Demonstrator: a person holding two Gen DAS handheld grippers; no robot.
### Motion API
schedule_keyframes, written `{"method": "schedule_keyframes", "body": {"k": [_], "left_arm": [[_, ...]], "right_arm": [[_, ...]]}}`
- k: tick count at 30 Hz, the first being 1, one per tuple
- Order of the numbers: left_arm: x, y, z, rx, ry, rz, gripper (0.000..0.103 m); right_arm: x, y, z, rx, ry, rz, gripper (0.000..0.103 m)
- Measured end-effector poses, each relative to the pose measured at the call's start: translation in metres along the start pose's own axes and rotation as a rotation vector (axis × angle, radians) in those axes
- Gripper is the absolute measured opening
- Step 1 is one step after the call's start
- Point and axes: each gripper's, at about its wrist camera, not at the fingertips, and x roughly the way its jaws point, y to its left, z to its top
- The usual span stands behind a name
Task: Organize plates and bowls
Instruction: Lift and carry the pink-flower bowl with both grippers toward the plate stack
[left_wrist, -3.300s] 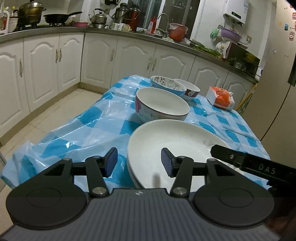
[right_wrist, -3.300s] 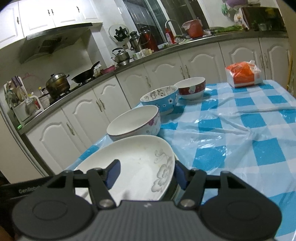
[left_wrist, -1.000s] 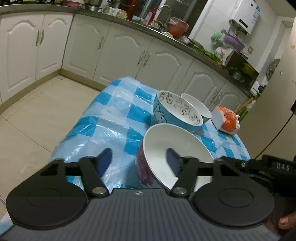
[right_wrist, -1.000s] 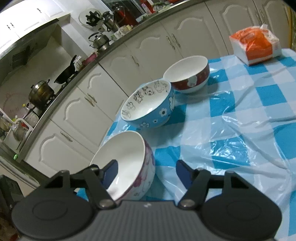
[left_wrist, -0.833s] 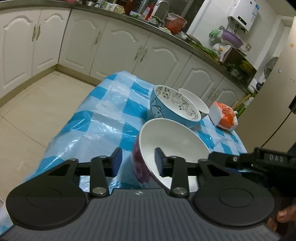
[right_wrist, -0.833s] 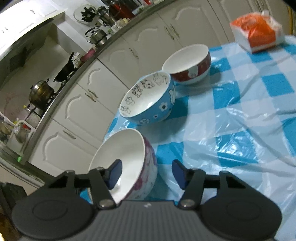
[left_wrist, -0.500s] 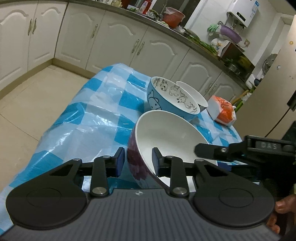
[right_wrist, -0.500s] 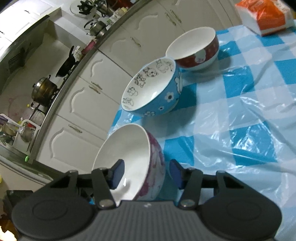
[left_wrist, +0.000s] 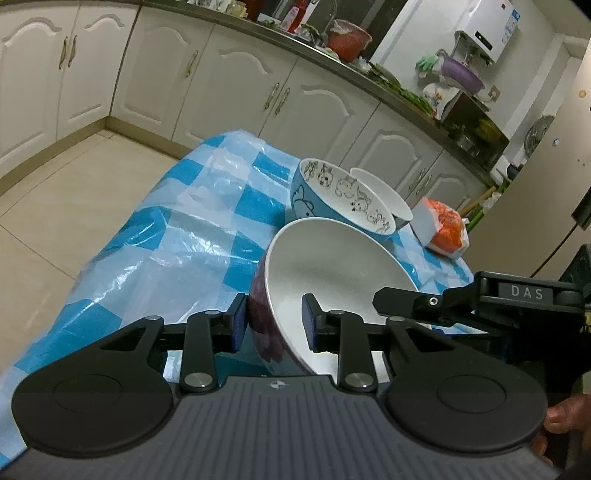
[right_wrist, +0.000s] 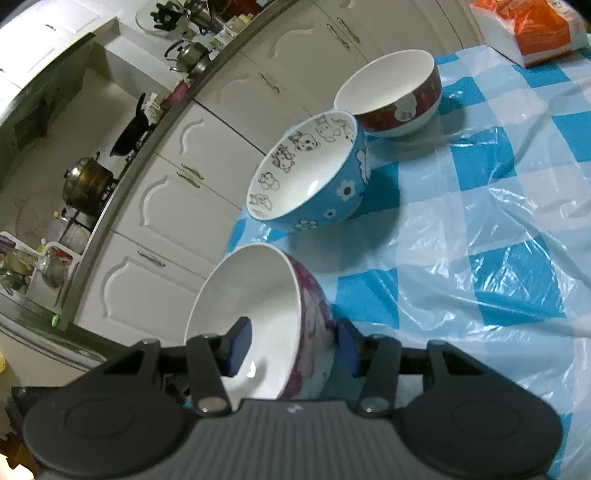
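Status: sorting is under way, not finished. The pink-flowered bowl (left_wrist: 332, 280) sits tilted at the near left edge of the tabletop (right_wrist: 480, 236), gripped from both sides. The left gripper (left_wrist: 274, 326) has its jaws closed to a narrow gap on the bowl's left wall, one pad outside and one inside. The right gripper (right_wrist: 291, 349) has its jaws pinched on the opposite wall in the same fashion. Whether the bowl's base is clear of the checked plastic cloth (left_wrist: 192, 229) cannot be told.

Outstanding: the blue cartoon bowl (right_wrist: 314, 177) stands just beyond it along the left edge, leaning slightly, and the red-banded bowl (right_wrist: 395, 92) stands just past that toward the far left corner; the two appear to touch or nearly touch. Neither is nested in another. No plates show in either current view. Judged on this, at least two bowls remain to be stacked.

Other item: an orange-and-white packet (right_wrist: 532, 29) near the far edge.

Writing: "DAS" is legible on the right gripper's body as seen from the left wrist view. Print on the packet and on the white wall-mounted appliance (left_wrist: 487, 29) is too small to read
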Motion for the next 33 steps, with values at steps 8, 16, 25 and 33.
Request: {"method": "schedule_keyframes", "body": {"k": [8,16,25,33], "left_arm": [[-0.011,-0.008,0.003,-0.022,-0.048,-0.018,0.031],[-0.021,-0.029,0.004,0.006,-0.086,-0.055,0.031],[-0.028,-0.070,-0.003,0.082,-0.096,-0.120,0.031],[-0.025,-0.116,-0.019,0.179,-0.065,-0.183,0.031]], "right_arm": [[-0.017,0.002,0.000,0.020,-0.063,0.038,0.051],[-0.045,0.000,-0.003,0.047,-0.128,0.068,0.051],[-0.093,-0.018,-0.012,0.079,-0.201,0.068,0.052],[-0.150,-0.045,-0.027,0.118,-0.289,0.058,0.053]]}}
